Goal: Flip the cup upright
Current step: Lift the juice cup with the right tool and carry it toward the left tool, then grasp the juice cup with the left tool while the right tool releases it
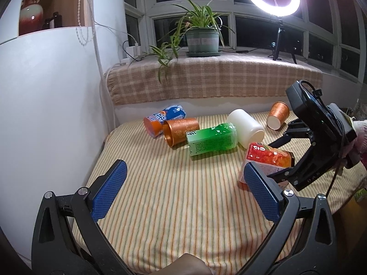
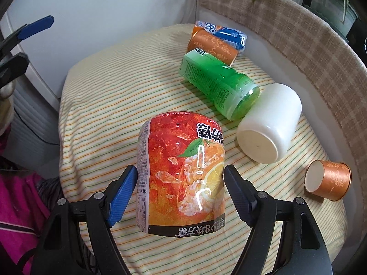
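We've got a striped cloth [image 2: 96, 87] over the table, and all the cups are lying on it. The biggest thing near us is the red cup [image 2: 183, 171] with the orange-slice print, sitting toward the near right part of the table, print upside down. Our right gripper [image 2: 180, 192] has its jaws on either side of it, pads right at the cup's walls; looks like it's pinching it, though we can't tell how firmly. The left gripper [image 1: 181, 190] hovers over the near left part of the cloth, jaws spread wide with nothing between them.

Further back, the white cup [image 2: 270, 126] lies on its side with its flat end toward us, touching the green cup [image 2: 218, 84], also on its side. Behind that, toward the far edge, the orange metal cup [image 2: 213, 45] lies against a blue and orange can [image 2: 227, 34]. A small orange paper cup [image 2: 330, 180] lies alone near the right edge, well apart from the rest.
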